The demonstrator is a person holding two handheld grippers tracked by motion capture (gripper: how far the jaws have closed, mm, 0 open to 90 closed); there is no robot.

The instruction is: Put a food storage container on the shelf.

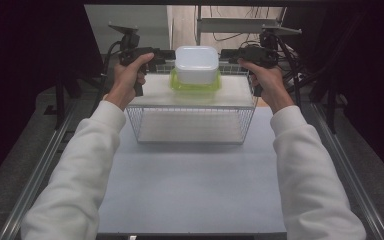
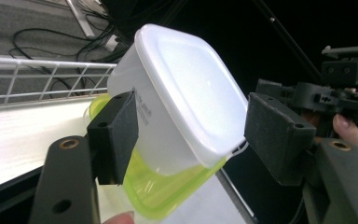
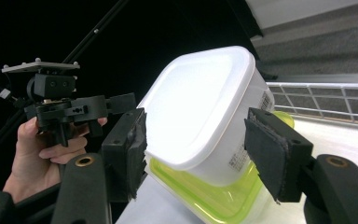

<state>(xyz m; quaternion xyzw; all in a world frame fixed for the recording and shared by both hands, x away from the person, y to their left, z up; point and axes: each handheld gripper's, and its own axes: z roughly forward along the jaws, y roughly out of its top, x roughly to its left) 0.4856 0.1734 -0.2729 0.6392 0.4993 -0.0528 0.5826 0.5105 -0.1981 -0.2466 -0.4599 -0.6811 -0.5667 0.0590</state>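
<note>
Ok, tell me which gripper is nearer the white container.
Neither clearly: the left gripper flanks the white container on its left and the right gripper on its right, both with jaws straddling it.

White tub (image 1: 196, 64) over lime-green lid (image 1: 195, 86); white wire basket (image 1: 192, 125); black tongs (image 2: 191, 135).

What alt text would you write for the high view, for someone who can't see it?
A white tub sits upside down on a green lid atop a wire rack, with the left gripper and right gripper at its sides. White-sleeved arms reach in from the bottom over a pale table.
</note>
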